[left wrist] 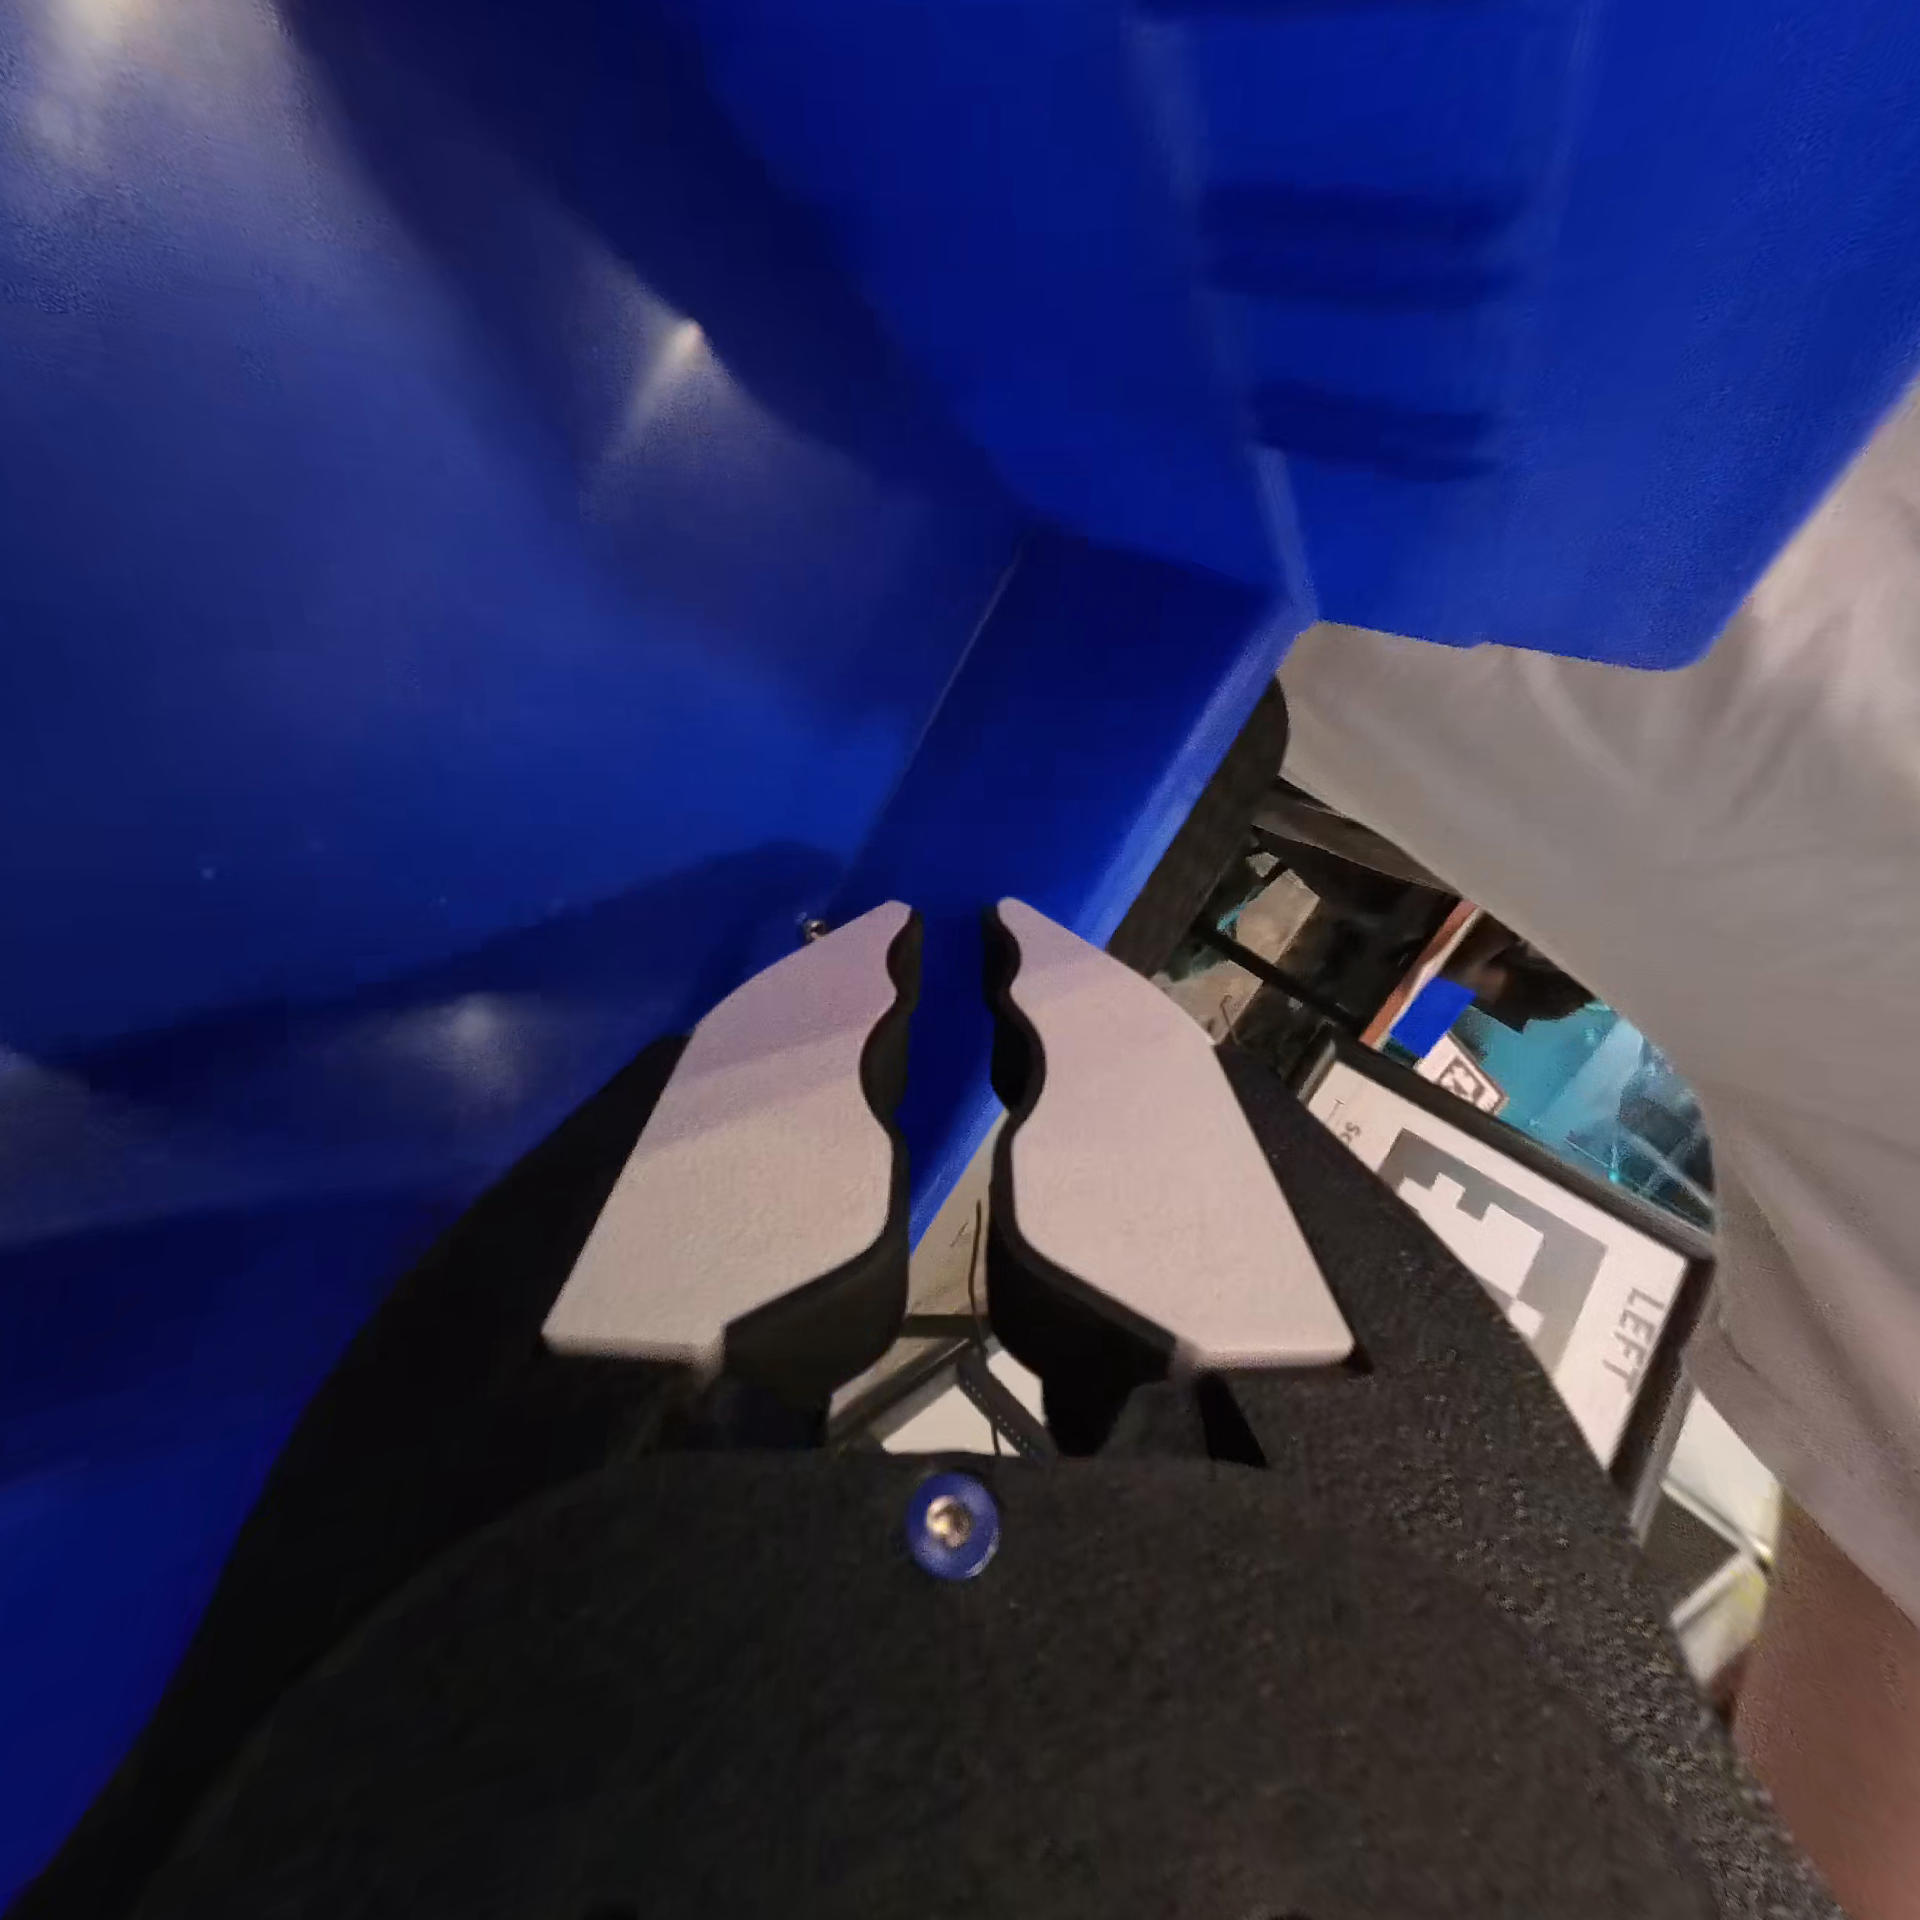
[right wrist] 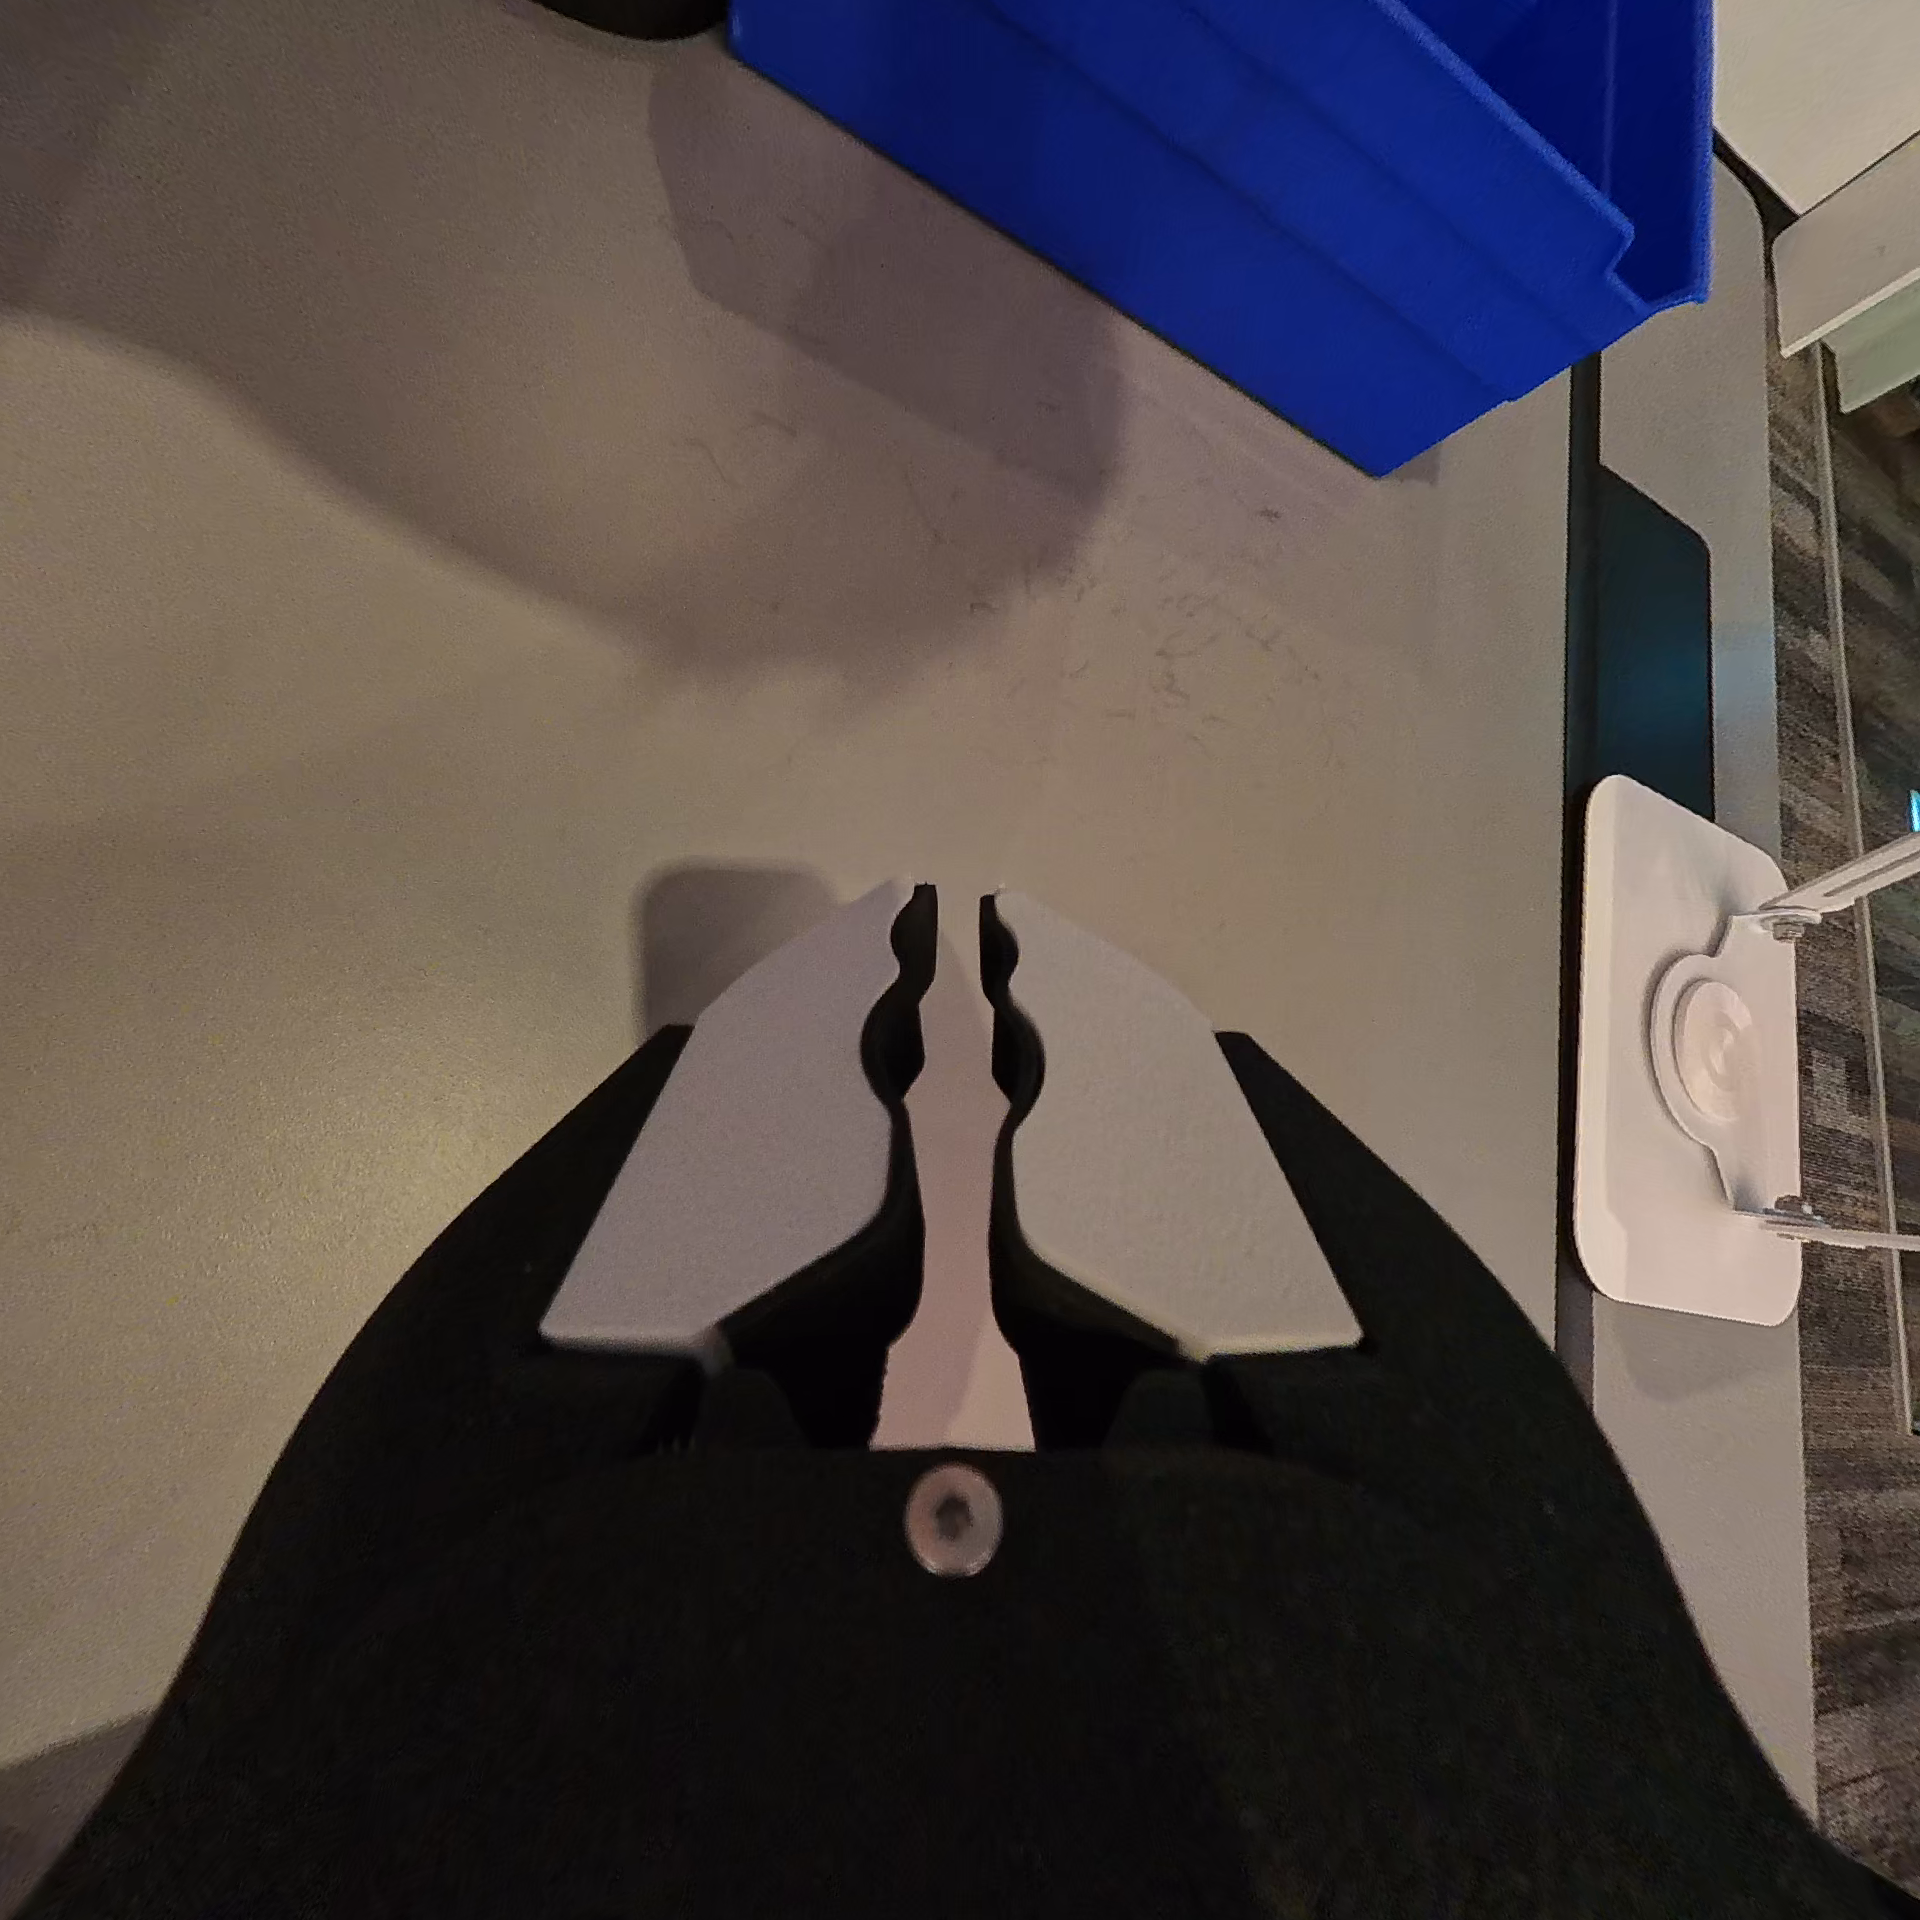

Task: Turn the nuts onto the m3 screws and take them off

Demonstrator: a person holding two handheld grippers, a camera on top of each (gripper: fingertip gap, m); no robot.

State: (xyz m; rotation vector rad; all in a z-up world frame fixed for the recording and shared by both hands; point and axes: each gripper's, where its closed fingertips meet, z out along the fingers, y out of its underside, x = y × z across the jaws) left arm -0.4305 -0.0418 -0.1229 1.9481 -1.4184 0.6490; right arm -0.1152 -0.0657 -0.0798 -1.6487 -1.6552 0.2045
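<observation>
Grey table [right wrist: 520, 675], blue bin [right wrist: 1299, 208], empty tongs [right wrist: 961, 920].

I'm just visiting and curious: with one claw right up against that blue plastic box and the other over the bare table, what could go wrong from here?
1. The left claw sits very close to the blue plastic bin, which fills its blurred view; it might bump or shove the bin.
2. A tiny metal piece beside its tip, perhaps a screw, looks easy to miss or knock away.
3. The right claw hovers over the grey table, nearly closed on nothing; no nut shows there.
</observation>
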